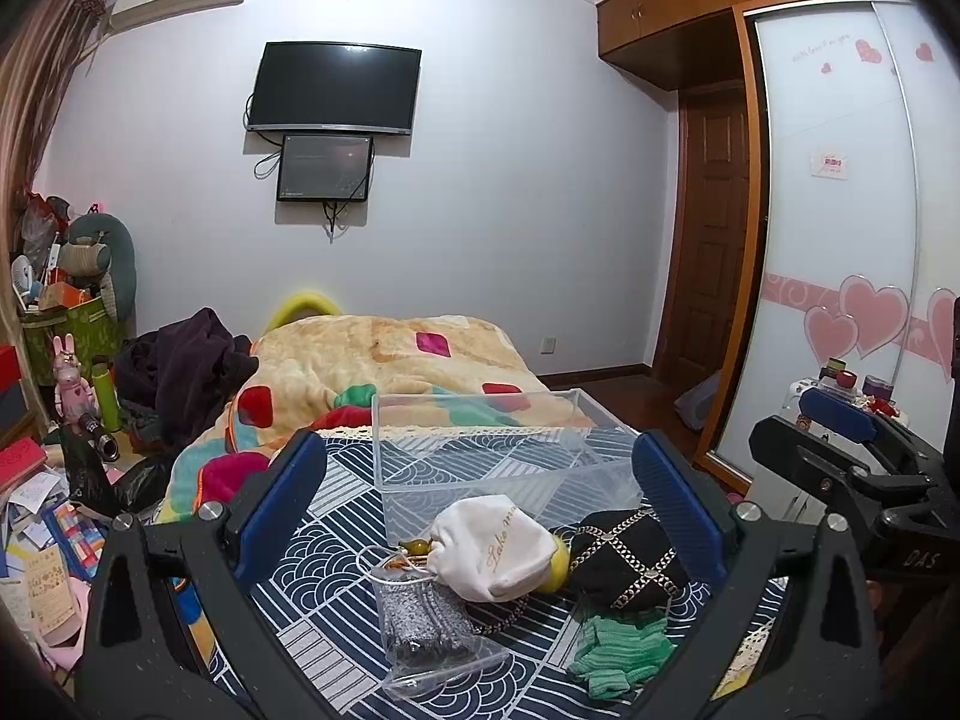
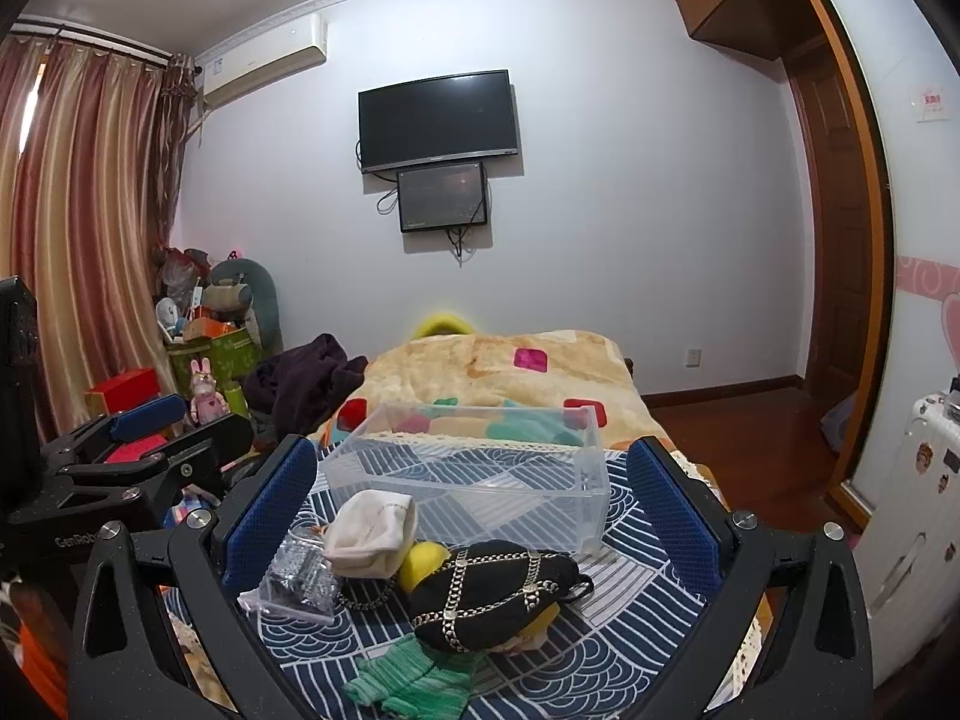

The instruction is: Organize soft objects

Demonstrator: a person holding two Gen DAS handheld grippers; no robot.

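On the blue patterned cloth [image 1: 336,480] lie a white drawstring pouch [image 1: 495,546], a black pouch with gold chain [image 1: 627,558], a green knitted piece [image 1: 621,651], a clear bag of grey items [image 1: 423,630] and a yellow soft object [image 2: 423,561]. An empty clear plastic box [image 1: 480,444] stands behind them. My left gripper [image 1: 480,498] is open above the pile, empty. My right gripper [image 2: 474,504] is open, empty, over the same pile: white pouch [image 2: 372,531], black pouch [image 2: 492,591], green piece [image 2: 414,675], box [image 2: 474,468].
A patterned blanket [image 1: 384,366] covers the bed beyond the box. Dark clothes [image 1: 180,372] and clutter lie at the left. A wardrobe with heart decals [image 1: 840,240] and a white suitcase [image 2: 912,516] stand at the right. The right gripper shows in the left wrist view [image 1: 852,456].
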